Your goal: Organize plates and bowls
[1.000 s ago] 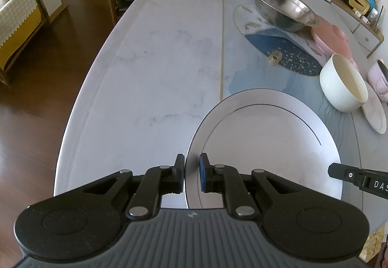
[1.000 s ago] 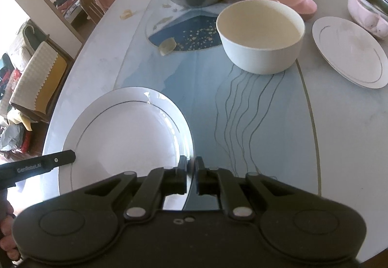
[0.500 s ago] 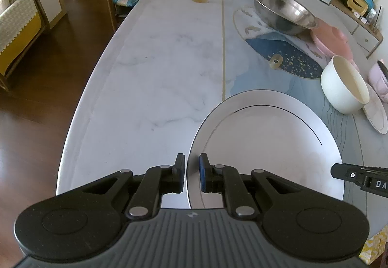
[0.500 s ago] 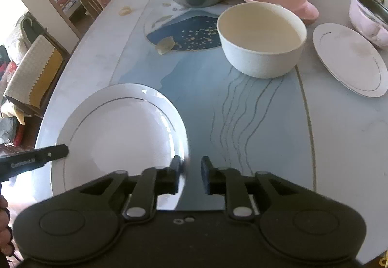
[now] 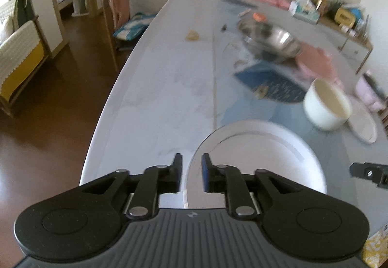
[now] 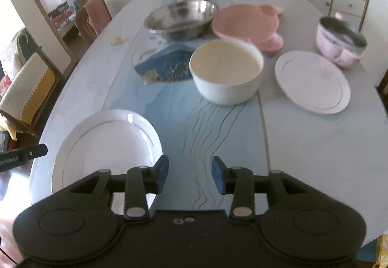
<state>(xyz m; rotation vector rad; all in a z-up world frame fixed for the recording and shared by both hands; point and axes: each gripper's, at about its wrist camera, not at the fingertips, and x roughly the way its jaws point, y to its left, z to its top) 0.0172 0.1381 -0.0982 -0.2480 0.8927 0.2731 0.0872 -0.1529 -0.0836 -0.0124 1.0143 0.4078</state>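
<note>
Right wrist view: right gripper (image 6: 189, 175) is hovering wide open, empty; the large white plate (image 6: 106, 144) is lying just left, cream bowl (image 6: 226, 71) straight ahead. Left gripper (image 5: 191, 172) is straddling the plate's rim, slightly parted.

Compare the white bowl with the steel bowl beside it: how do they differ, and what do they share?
The white bowl is matte, with steep walls; the steel bowl is shiny, wider and shallower. The white bowl sits nearer the grippers, the steel bowl farther back. Both stand upright and look empty.
</note>
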